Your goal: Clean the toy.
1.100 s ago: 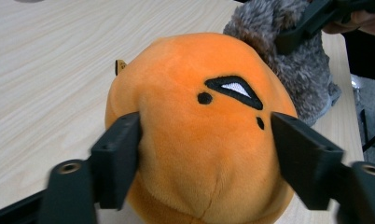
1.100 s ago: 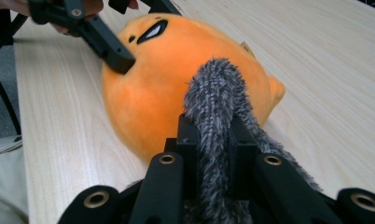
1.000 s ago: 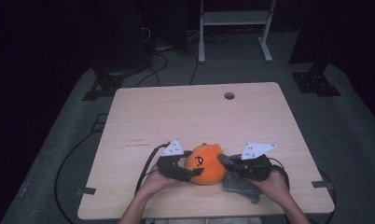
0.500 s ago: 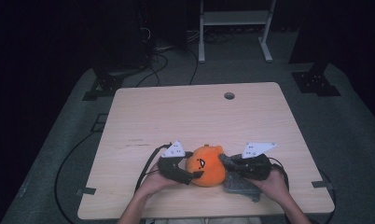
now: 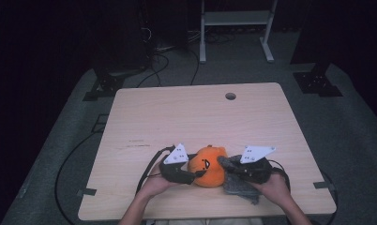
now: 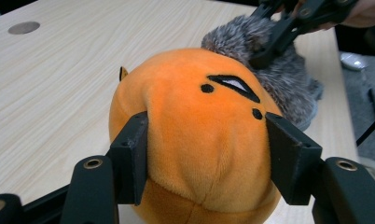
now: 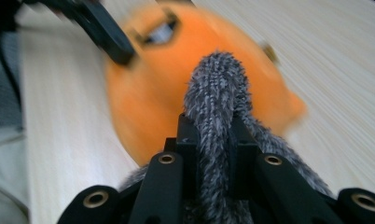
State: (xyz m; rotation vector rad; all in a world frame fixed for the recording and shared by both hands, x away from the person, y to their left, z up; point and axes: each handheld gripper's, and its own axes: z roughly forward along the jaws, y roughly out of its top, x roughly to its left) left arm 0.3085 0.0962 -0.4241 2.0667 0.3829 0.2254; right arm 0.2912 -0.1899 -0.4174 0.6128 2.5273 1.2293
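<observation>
A round orange plush (image 5: 207, 169) with a black stitched face lies near the table's front edge. My left gripper (image 5: 196, 174) comes at it from the left, and in the left gripper view its two jaws press into the sides of the plush (image 6: 209, 121); the left gripper (image 6: 206, 154) is shut on it. A grey furry cloth (image 5: 240, 190) lies just right of the plush. My right gripper (image 5: 225, 164) is shut on a raised fold of that cloth (image 7: 216, 93), held right against the orange plush (image 7: 148, 93). The right gripper (image 7: 213, 135) pinches the fold between both jaws.
The wooden table (image 5: 177, 117) has a round cable hole (image 5: 230, 96) at the back. Cables (image 5: 64, 159) trail over the grey floor on the left. A white stand (image 5: 233, 33) and dark equipment legs stand beyond the far edge.
Hardly anything has shifted. Both grippers stay at the plush; the right gripper view is blurred, so the fold of grey cloth is moving slightly against the plush.
</observation>
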